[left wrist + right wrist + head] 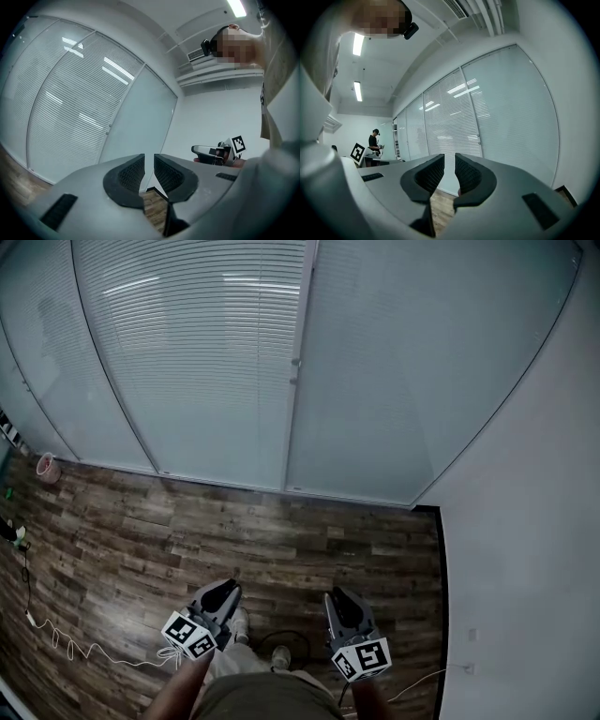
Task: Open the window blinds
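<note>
- Head view: looking down on closed white horizontal-slat blinds [197,352] sealed behind glass, just left of the white vertical frame post [300,324]. Well apart from both tools, across the brown wood-plank floor [234,531].
- Spotting two small knobs [295,362] on that post. Probably the blind control, though too small to be sure.
- Holding the left gripper [228,587] and right gripper [336,594] low and side by side, close to the body. Both aimed level towards the post.
- Left gripper view: released, with a thin slit between the ribbed pads and nothing in it [149,161]. Pointing just right of the post, blinds off to its left.
- Right gripper view: clenched nearly tight, with only a narrow gap and nothing gripped [450,164]. Pointing a touch left of the post, slats filling the pane on that side.
- Judging the step: closing in on the post, nothing touched yet.
- To do it well: walk up square to the post, keep the wrists level, commit one gripper and spread its jaws before arriving. Then pinch a knob squarely and work it gently; cannot tell yet whether by sliding or twisting.
</note>
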`<action>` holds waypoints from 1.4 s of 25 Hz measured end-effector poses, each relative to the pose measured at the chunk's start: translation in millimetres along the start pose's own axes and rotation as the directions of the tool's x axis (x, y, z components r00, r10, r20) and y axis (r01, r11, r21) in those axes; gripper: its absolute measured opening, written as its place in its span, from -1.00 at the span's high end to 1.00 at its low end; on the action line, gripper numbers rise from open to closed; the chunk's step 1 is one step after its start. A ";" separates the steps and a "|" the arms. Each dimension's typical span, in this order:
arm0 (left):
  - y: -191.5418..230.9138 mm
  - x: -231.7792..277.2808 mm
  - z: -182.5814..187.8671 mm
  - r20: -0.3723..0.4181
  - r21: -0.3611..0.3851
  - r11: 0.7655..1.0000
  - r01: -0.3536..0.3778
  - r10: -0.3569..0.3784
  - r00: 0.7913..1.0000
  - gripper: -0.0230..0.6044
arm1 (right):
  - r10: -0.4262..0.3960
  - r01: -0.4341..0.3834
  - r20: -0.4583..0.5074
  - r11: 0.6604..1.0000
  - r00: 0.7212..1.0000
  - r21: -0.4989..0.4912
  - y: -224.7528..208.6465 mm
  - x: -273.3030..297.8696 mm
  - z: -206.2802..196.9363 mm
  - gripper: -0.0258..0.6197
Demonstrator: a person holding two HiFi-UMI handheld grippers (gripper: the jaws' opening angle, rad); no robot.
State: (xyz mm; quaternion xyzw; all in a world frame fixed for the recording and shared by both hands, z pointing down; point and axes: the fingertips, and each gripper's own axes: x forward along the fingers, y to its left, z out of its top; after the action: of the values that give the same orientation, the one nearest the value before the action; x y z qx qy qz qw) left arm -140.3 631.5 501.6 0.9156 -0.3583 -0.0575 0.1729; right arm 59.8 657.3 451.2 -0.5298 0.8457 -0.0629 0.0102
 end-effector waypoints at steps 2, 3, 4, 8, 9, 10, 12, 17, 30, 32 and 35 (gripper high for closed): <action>15.1 5.2 4.4 -0.003 -0.005 1.000 0.011 -0.011 1.000 0.75 | -0.010 0.010 -0.010 1.000 1.000 0.005 1.5 17.3 -1.3 0.74; 23.3 8.3 7.0 -0.005 -0.007 1.000 0.018 -0.018 1.000 0.75 | -0.014 0.014 -0.011 1.000 1.000 0.008 2.8 26.2 0.1 0.74; 31.8 11.7 9.4 -0.009 -0.009 1.000 0.025 -0.025 1.000 0.75 | -0.017 0.017 -0.010 1.000 1.000 0.008 4.5 35.0 2.5 0.74; 69.3 29.1 18.6 -0.015 -0.020 0.998 0.056 -0.056 0.998 0.74 | -0.031 0.031 -0.014 0.999 0.999 -0.014 8.7 73.4 8.8 0.74; 78.5 33.7 22.1 -0.011 -0.025 0.998 0.065 -0.065 0.998 0.74 | -0.036 0.036 -0.014 0.999 0.999 -0.018 8.8 83.4 10.1 0.74; 86.8 38.2 26.8 -0.005 -0.034 0.997 0.075 -0.076 0.997 0.74 | -0.042 0.042 -0.012 0.999 0.999 -0.020 8.8 92.8 12.1 0.74; 101.1 47.2 39.3 0.013 -0.064 0.993 0.096 -0.096 0.995 0.74 | -0.057 0.057 -0.005 0.998 0.998 -0.022 8.0 110.8 16.9 0.74; 126.0 61.7 69.1 0.031 -0.067 0.987 0.148 -0.146 0.989 0.74 | -0.094 0.095 0.015 0.995 0.995 -0.024 13.1 146.6 25.2 0.74; 199.6 61.9 79.2 -0.001 -0.022 0.982 0.186 -0.186 0.983 0.74 | -0.135 0.136 0.053 0.991 0.989 -0.016 29.2 209.5 22.9 0.74; 207.8 62.0 79.9 -0.005 -0.019 0.984 0.177 -0.177 0.984 0.74 | -0.128 0.129 0.052 0.992 0.990 -0.011 28.4 219.8 21.1 0.74; 215.6 64.9 80.1 -0.012 -0.026 0.988 0.153 -0.154 0.988 0.74 | -0.112 0.113 0.050 0.993 0.992 -0.017 24.4 231.8 19.4 0.74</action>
State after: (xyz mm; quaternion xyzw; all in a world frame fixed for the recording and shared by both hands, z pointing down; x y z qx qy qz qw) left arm -248.0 418.2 505.2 0.9386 -0.2849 -0.0690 0.1820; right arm -62.1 457.9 440.6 -0.5782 0.8145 -0.0419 0.0218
